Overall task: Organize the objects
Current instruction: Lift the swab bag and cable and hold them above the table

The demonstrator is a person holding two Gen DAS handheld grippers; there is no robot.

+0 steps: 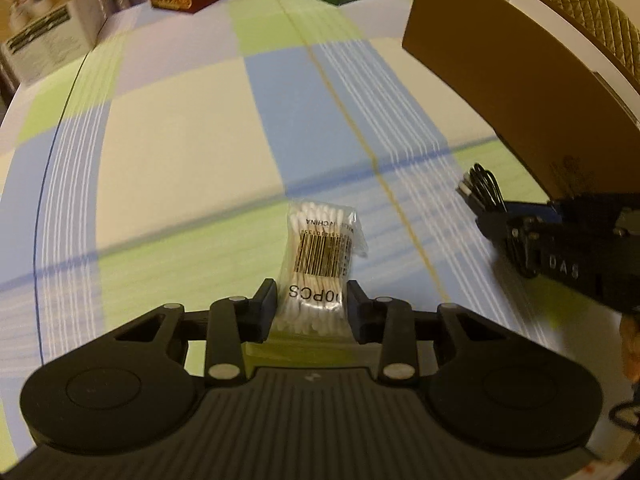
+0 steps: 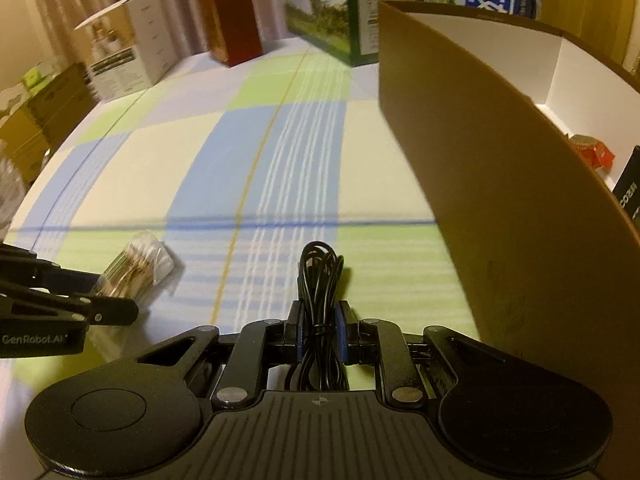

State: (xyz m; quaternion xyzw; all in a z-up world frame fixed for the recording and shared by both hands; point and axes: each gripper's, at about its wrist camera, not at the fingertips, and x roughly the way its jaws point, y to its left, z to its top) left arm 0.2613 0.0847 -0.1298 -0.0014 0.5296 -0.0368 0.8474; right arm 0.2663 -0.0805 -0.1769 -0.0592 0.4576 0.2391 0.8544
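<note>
Pinching a clear barcoded cotton-swab packet (image 1: 320,256), left fingers (image 1: 269,304) (right (image 2: 343,332) clamp a black coiled cable (image 2: 319,280)).

The cotton swab packet (image 1: 320,256) bore a barcode, "MADE IN CHINA" and "0PCS". The right gripper (image 1: 480,200) read "DAS"; the left gripper (image 2: 116,300) read "GenRobot.AI". Print on the far boxes (image 2: 360,8) was unreadable.
</note>
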